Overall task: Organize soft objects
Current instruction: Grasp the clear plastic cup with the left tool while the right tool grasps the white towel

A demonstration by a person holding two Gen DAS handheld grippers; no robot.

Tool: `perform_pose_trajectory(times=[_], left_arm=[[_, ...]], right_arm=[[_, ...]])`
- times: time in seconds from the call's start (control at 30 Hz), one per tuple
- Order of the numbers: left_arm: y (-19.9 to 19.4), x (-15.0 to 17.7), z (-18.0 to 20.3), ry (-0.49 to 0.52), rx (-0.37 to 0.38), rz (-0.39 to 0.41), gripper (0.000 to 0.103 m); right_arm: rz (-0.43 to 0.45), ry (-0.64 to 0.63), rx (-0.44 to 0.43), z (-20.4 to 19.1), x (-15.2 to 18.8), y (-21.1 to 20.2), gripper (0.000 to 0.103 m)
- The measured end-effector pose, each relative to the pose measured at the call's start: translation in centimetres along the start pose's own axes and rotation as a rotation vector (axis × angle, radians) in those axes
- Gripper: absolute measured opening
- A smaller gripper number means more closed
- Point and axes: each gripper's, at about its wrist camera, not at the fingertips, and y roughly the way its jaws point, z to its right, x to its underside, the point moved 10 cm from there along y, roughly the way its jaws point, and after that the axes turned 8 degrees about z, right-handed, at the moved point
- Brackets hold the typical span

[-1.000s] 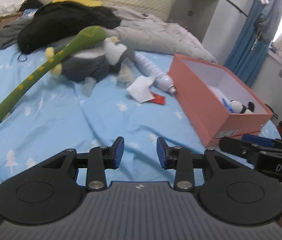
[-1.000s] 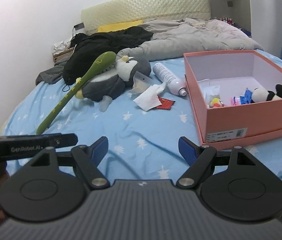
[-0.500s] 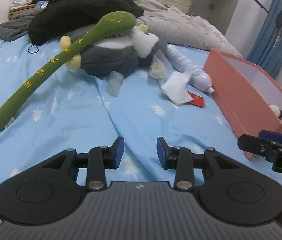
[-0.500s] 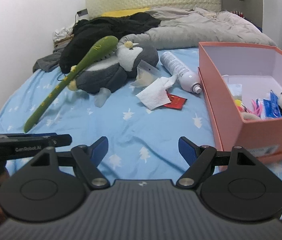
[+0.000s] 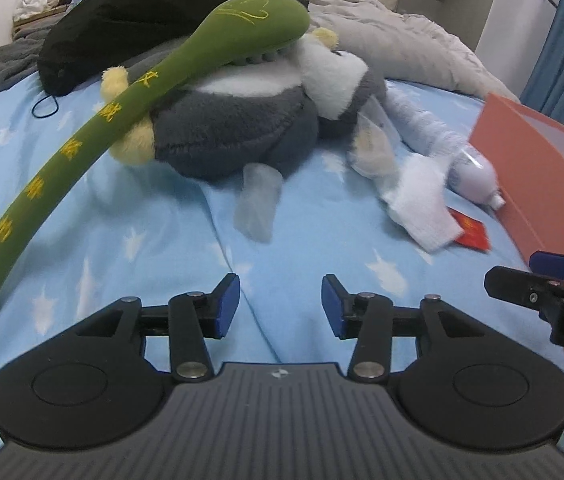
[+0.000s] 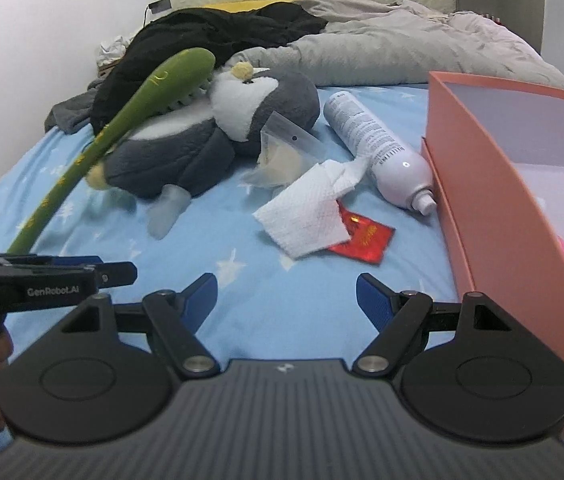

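Grey plush penguin (image 5: 238,128) sits on the bed at 12 o'clock from the left gripper (image 5: 280,306), whose empty jaws have just been opening. Its body runs 9-to-3. Right gripper (image 6: 286,300) hangs released, empty, further off, so left's nearer.
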Motion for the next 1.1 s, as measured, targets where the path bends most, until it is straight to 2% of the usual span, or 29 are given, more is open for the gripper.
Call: perform_pose_trajectory(times=[0.43,0.73,0.8,0.83,0.87,0.9,0.97,1.0,1.1], left_arm=[[7.0,-2.8,-1.5,-0.005,-0.01,0.049,0.051],[8.8,-3.5,-1.1,0.027,-0.017,0.074,0.051],[8.9,-3.5,-0.9,0.035,-0.02,0.078,0.047],[9.0,-3.5,-0.8,0.039,-0.025,0.078,0.039],[9.0,-3.6,-0.8,0.041,-0.033,0.077,0.033],[9.0,-3.6,-0.7,0.04,-0.035,0.076,0.032],[9.0,-3.7,-0.7,0.023,-0.032,0.069,0.025],[8.9,-3.9,-0.7,0.013,-0.034,0.067,0.024],[8.4,-4.4,-0.3,0.005,-0.041,0.074,0.022]], right_arm=[[-0.008,-0.031,0.006,0.7,-1.1,7.8,0.077],[0.001,-0.055,-0.003,0.4,-1.7,11.2,0.072],[0.004,-0.066,-0.003,0.2,-1.8,11.5,0.063],[0.005,-0.073,-0.004,0.1,-1.9,11.5,0.06],[0.008,-0.079,0.0,0.1,-1.9,11.5,0.052],[0.008,-0.085,0.005,0.2,-1.9,11.5,0.044],[0.011,-0.086,0.011,0.4,-2.1,11.2,0.037],[0.011,-0.08,0.009,0.4,-2.1,11.1,0.029],[0.016,-0.075,0.01,0.5,-2.4,10.5,0.015]])
